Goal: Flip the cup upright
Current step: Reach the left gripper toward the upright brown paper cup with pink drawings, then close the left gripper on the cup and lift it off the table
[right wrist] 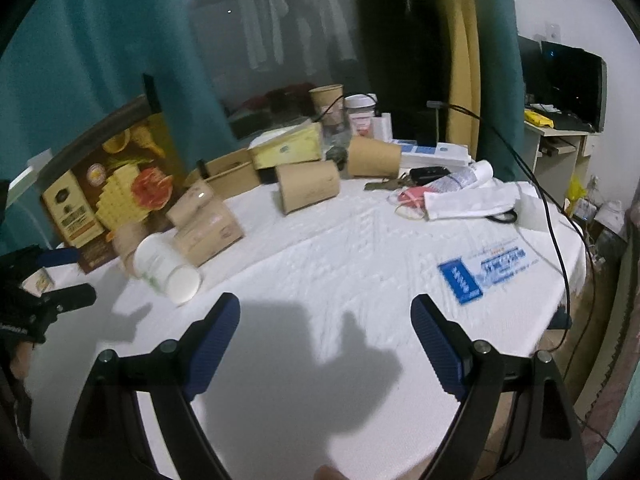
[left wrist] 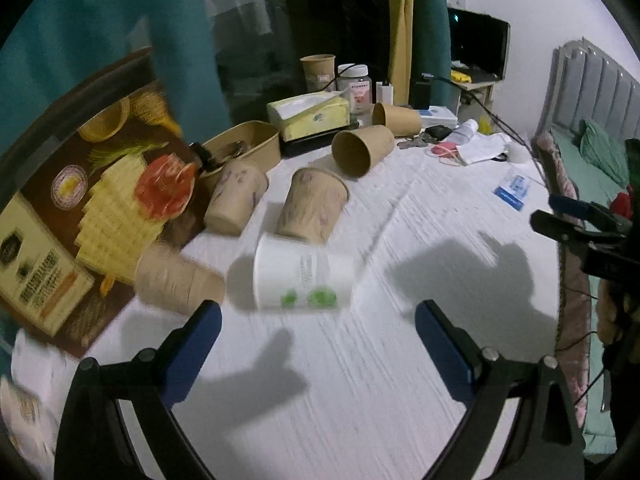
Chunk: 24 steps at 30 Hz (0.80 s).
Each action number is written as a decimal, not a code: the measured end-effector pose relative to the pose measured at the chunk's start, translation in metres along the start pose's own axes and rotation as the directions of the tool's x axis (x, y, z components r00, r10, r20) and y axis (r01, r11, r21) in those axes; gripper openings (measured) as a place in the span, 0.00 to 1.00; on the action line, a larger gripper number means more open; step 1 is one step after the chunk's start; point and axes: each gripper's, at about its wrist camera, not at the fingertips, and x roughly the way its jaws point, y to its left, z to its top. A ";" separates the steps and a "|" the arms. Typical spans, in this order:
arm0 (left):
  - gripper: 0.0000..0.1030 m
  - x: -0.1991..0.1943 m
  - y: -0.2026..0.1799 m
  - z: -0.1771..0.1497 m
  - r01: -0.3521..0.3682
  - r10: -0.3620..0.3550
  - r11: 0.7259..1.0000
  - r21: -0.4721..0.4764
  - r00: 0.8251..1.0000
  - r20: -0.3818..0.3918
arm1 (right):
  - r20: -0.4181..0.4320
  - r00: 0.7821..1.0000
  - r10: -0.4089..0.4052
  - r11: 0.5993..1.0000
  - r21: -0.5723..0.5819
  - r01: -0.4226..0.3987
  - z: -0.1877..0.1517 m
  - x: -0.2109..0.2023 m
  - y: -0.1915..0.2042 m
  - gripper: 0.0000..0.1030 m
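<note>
We see a white paper cup with green printing (left wrist: 302, 276) lying on its side on the white textured tablecloth (left wrist: 360, 360), its closed base turned toward the right gripper's camera, where the same cup (right wrist: 166, 270) sits at the left of the table. Our left gripper (left wrist: 318, 316), with blue-padded black fingers, hangs just short of this cup with its jaws spread wide and nothing between them; the cup lies just beyond the fingertips, nearer the left finger. Our right gripper (right wrist: 325, 312) likewise stands wide open over bare cloth, well apart from the cup, holding nothing. Around the white cup lie several brown paper cups on their sides: one touching or just beside it at the left (left wrist: 176, 280), two patterned ones behind it (left wrist: 314, 210) (left wrist: 236, 202), and two plain ones farther back (left wrist: 362, 150) (left wrist: 396, 119). One brown paper cup stands upright (left wrist: 319, 72) at the far edge, beside a clear jar with a white lid (left wrist: 355, 86) and a yellow tissue box (left wrist: 310, 114). A printed food carton (left wrist: 80, 208) leans at the left, and a blue-and-white leaflet (right wrist: 484, 274) lies flat toward the right.
</note>
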 end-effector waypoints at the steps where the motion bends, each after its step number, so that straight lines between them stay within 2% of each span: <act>1: 0.95 0.009 0.000 0.008 -0.001 0.001 1.000 0.013 1.000 -0.012 | 0.000 1.000 0.000 1.000 0.001 0.000 0.004 0.005 -0.003 0.83; 5: 0.95 0.046 -0.004 0.042 0.003 0.001 0.995 0.099 0.999 -0.038 | -0.001 1.000 0.004 1.000 0.000 -0.004 0.012 0.019 -0.009 0.83; 6: 0.92 0.057 -0.006 0.049 -0.002 0.008 0.994 0.111 0.999 -0.054 | -0.005 1.000 0.006 1.000 0.002 -0.006 0.012 0.023 -0.010 0.83; 7: 0.86 0.067 -0.008 0.054 -0.003 0.012 0.993 0.120 0.997 -0.070 | -0.008 1.000 0.009 1.000 0.003 -0.009 0.012 0.026 -0.011 0.83; 10: 0.82 0.098 -0.015 0.067 -0.028 0.049 0.983 0.183 0.992 -0.113 | -0.016 1.000 0.015 1.000 0.007 -0.014 0.008 0.033 -0.013 0.83; 14: 0.77 0.128 -0.008 0.077 -0.021 0.051 0.985 0.170 0.984 -0.172 | -0.034 0.999 0.021 0.999 0.035 -0.020 0.001 0.040 -0.019 0.83; 19: 0.64 0.150 -0.001 0.079 -0.029 0.071 0.981 0.192 0.974 -0.217 | -0.043 0.999 0.022 0.999 0.034 -0.020 -0.005 0.044 -0.022 0.83; 21: 0.60 0.156 -0.001 0.079 -0.054 0.102 0.975 0.215 0.970 -0.221 | -0.047 0.999 0.027 0.999 0.033 -0.026 -0.007 0.045 -0.023 0.83; 24: 0.58 0.156 0.001 0.082 -0.055 0.098 0.978 0.199 0.973 -0.210 | -0.047 0.999 0.026 0.999 0.042 -0.024 -0.010 0.043 -0.025 0.83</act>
